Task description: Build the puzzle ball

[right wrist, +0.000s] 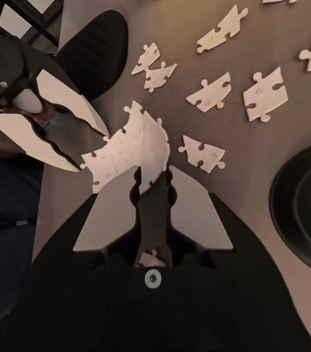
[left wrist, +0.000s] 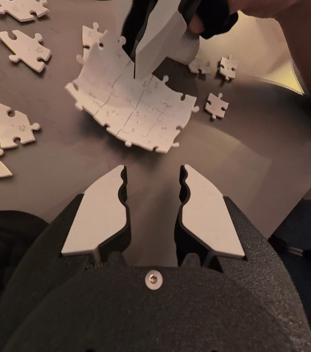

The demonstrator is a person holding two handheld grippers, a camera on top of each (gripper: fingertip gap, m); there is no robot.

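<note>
Grey tabletop is being used as the work surface, with a black round tray lying at its edge, well to the side of the curved panel. Loose white pieces are being left scattered flat beyond the curved panel, and one of them is lying just beside it.

That curved panel, a joined shell of white pieces and seemingly an early part of the ball, is being held up off the tabletop by the right gripper, whose jaws are being kept pinched on the panel's near edge. The left gripper is being held with its jaws parted and nothing between them; in its own view the curved panel is lying straight ahead of the tips, near but apart. From the right wrist view the left gripper's tips are appearing just beside the panel's far edge; contact cannot be told.

For the step in hand, apparently steadying the panel for the next piece, the pinch is best being kept light and close to a seam, so that the joints are not being sprung apart, while the free edge is being supported by the open claw.
</note>
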